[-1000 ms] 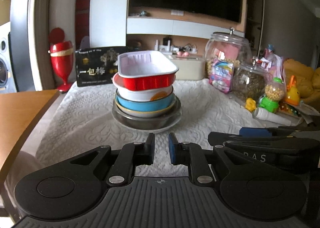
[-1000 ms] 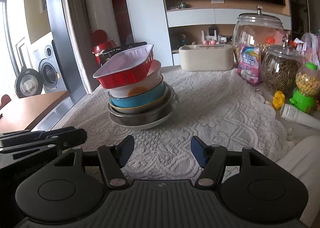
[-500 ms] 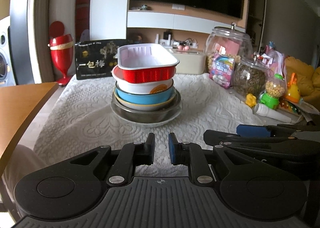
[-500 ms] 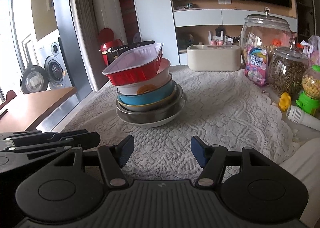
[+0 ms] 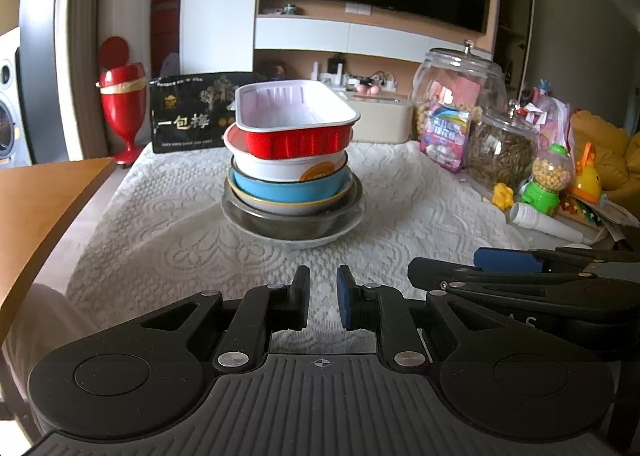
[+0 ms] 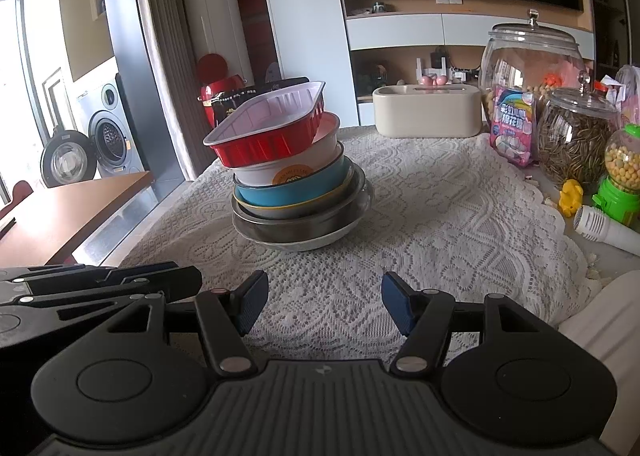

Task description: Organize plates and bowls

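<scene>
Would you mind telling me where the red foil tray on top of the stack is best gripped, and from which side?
Grip the red foil tray by its thin rolled rim at the near short end, coming from the front with the open right gripper. It sits tilted on the white bowl, near end overhanging, so one finger can probably slip inside and one outside the ribbed wall.

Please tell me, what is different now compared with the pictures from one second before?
Both views drew a little nearer to the stack of dishes, which looms slightly larger; nothing was grasped or released. The left hand-held gripper stays nearly closed and empty, the right hand-held gripper stays open and empty. The red foil tray still sits tilted on top, and the stack has not moved on the lace tablecloth.
</scene>
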{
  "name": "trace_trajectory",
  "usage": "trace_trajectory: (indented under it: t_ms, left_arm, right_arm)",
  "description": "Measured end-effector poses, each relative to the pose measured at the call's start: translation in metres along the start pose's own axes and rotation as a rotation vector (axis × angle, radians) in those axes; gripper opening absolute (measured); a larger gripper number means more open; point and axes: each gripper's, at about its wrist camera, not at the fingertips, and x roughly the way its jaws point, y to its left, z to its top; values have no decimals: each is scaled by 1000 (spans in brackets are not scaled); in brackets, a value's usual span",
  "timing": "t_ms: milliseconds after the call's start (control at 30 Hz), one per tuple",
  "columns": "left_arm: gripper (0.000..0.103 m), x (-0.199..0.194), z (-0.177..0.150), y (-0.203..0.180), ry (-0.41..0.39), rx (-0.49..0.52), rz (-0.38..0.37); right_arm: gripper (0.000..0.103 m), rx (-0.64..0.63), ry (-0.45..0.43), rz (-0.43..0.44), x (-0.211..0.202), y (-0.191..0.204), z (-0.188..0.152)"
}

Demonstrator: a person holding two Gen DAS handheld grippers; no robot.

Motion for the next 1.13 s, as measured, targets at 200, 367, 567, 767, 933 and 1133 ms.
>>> trace_trajectory:
  t_ms: [200, 367, 567, 767, 933, 1133]
  left_arm:
    - [17, 0, 0, 0, 0, 1, 0]
    - [17, 0, 0, 0, -1, 1, 0]
    - [17, 0, 0, 0, 0, 0, 0]
    - [17, 0, 0, 0, 0, 0, 0]
    - [17, 0, 0, 0, 0, -1, 0]
    - [17, -1, -1, -2, -2, -7, -6]
  right_arm:
    - [63, 2, 0, -1, 0, 0, -1]
    - [63, 1, 0, -1, -1, 0, -1]
    - [63, 4, 1, 0, 0, 0, -2]
    - [63, 5, 1, 0, 0, 0, -2]
    - [63, 6, 2, 0, 0, 0, -2]
    - [63, 5, 1, 0, 0, 1, -3]
